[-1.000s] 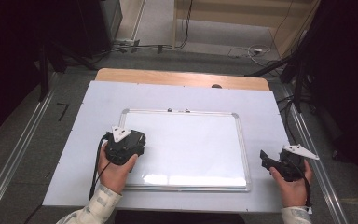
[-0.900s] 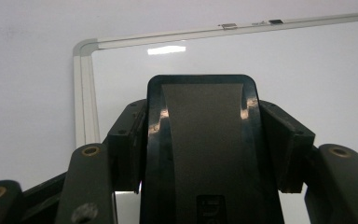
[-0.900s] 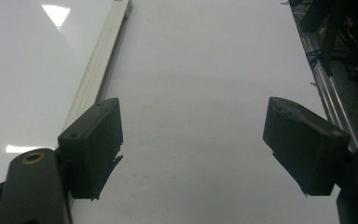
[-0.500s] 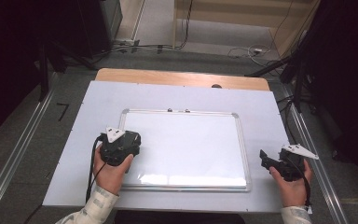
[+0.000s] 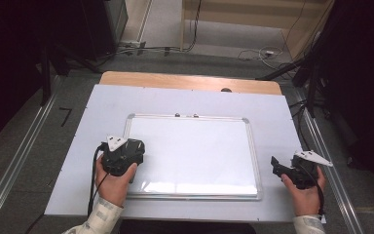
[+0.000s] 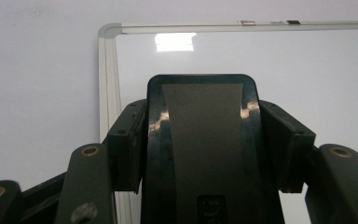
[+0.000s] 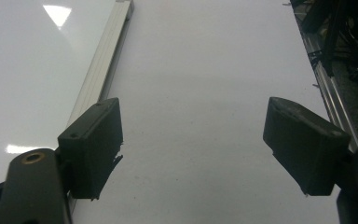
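Observation:
A blank whiteboard (image 5: 195, 151) with a silver frame lies flat in the middle of the white-covered table (image 5: 102, 107). My left gripper (image 5: 134, 146) hovers over the board's left frame edge, shut on a black block eraser (image 6: 200, 154) that stands between its jaws. The board's top-left corner (image 6: 107, 32) lies just ahead of the eraser. My right gripper (image 5: 275, 165) rests to the right of the board above the bare white cover. Its jaws stand wide open with nothing between them (image 7: 191, 135), and the board's right frame (image 7: 107, 56) runs beside its left jaw.
A wooden table edge (image 5: 175, 80) shows behind the white cover. Metal rails run along the floor on the left (image 5: 19, 161) and the right (image 5: 331, 170). Cables (image 5: 253, 51) lie on the floor beyond the table. Two small clips (image 5: 186, 115) sit on the board's top frame.
My left gripper has drifted a little to the left with the eraser, from over the board's surface to its left edge. The right gripper has stayed put.

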Available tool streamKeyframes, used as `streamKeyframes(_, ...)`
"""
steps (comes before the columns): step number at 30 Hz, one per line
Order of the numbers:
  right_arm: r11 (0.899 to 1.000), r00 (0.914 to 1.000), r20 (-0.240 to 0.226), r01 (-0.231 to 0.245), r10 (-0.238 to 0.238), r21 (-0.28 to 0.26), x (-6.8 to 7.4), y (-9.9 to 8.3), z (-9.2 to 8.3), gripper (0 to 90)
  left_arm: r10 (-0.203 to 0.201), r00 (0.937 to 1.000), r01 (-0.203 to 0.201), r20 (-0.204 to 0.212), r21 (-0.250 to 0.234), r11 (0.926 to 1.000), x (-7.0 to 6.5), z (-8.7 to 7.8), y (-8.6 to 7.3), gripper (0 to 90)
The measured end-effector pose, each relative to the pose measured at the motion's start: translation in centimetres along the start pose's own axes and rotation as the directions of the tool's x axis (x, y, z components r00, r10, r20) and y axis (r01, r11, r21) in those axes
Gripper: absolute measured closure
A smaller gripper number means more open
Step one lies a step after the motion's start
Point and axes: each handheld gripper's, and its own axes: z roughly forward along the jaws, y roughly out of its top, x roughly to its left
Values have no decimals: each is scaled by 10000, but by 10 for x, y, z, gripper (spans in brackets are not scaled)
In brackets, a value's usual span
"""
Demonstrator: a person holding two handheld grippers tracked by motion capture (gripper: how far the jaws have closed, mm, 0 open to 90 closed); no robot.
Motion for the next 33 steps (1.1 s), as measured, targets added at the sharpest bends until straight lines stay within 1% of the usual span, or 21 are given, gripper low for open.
streamKeyframes(4, 10000, 10000, -27, 17, -17, -26, 1, 1, 0, 184, -75, 9999, 75, -74, 11, 10000, 1, -1, -2, 403)
streamKeyframes(9, 10000, 10000, -8, 31, -31, -36, 0, 1, 0, 183, -338, 9991, 339, -253, 24, 9994, 1, -3, -6, 400)
streamKeyframes(11, 10000, 10000, 11, 1, -1, -53, 0, 1, 0, 183, -341, 9990, 343, -292, 59, 9994, 1, -3, -7, 399)
streamKeyframes(16, 10000, 10000, -6, 8, -8, -45, 1, 1, -1, 183, -481, 9968, 482, -637, -1, 9988, 2, -2, -9, 391)
streamKeyframes(18, 10000, 10000, -9, 20, -20, -23, 1, 1, 0, 183, -463, 9957, 467, -803, 26, 9989, 1, -1, -11, 384)
streamKeyframes(24, 10000, 10000, 12, 26, -26, -26, 2, 1, -1, 183, -117, 9957, 163, -915, 497, 9986, -3, 6, -15, 384)
streamKeyframes(25, 10000, 10000, 18, 31, -31, -30, 1, 1, -1, 183, -148, 9956, 195, -930, 501, 9986, -3, 7, -16, 384)
streamKeyframes(33, 10000, 10000, 1, 37, -37, -35, 1, 1, -1, 183, -25, 9939, 110, -1100, 764, 9970, -3, 13, -21, 385)
